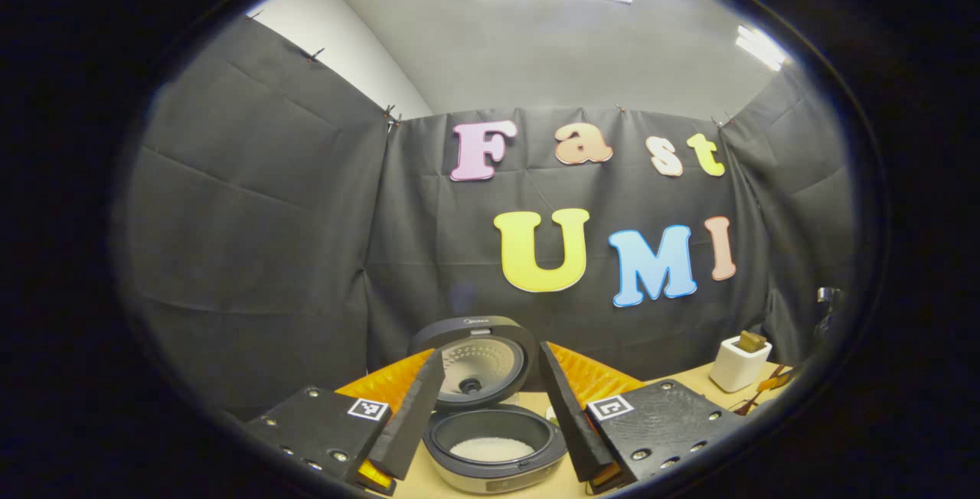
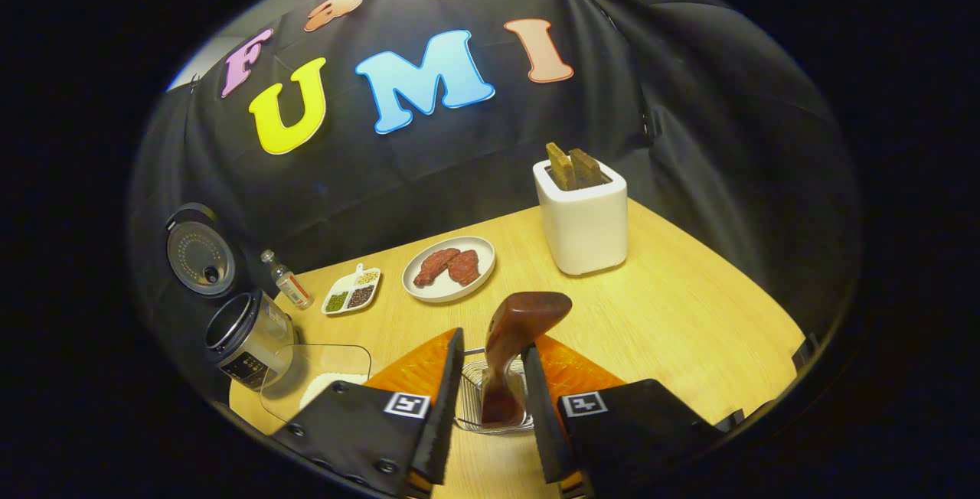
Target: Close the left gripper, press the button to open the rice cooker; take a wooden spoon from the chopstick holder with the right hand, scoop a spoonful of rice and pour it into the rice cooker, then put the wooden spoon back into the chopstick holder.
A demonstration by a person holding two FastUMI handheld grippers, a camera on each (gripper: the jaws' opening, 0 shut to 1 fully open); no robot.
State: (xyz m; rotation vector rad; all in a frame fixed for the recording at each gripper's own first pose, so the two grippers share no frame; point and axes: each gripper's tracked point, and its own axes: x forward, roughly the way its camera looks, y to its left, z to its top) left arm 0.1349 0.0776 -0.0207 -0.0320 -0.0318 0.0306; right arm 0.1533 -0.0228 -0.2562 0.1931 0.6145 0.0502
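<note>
The rice cooker (image 1: pixel 490 470) stands with its lid (image 1: pixel 475 361) swung up, and white rice (image 1: pixel 490 449) lies in its pot. My left gripper (image 1: pixel 491 357) hovers just in front of it, open, with nothing between the fingers. In the right gripper view the cooker (image 2: pixel 249 338) sits far left. The wooden spoon (image 2: pixel 514 334) stands bowl-up in the wire chopstick holder (image 2: pixel 473 407). My right gripper (image 2: pixel 492 350) is open around the spoon, with a gap showing on its left side.
A clear container of rice (image 2: pixel 318 380) sits beside the cooker. Farther back are a small bottle (image 2: pixel 287 281), a divided dish of beans (image 2: pixel 352 290), a plate of meat (image 2: pixel 449 268) and a white toaster (image 2: pixel 582 223) holding bread. The table (image 2: pixel 689 315) extends right.
</note>
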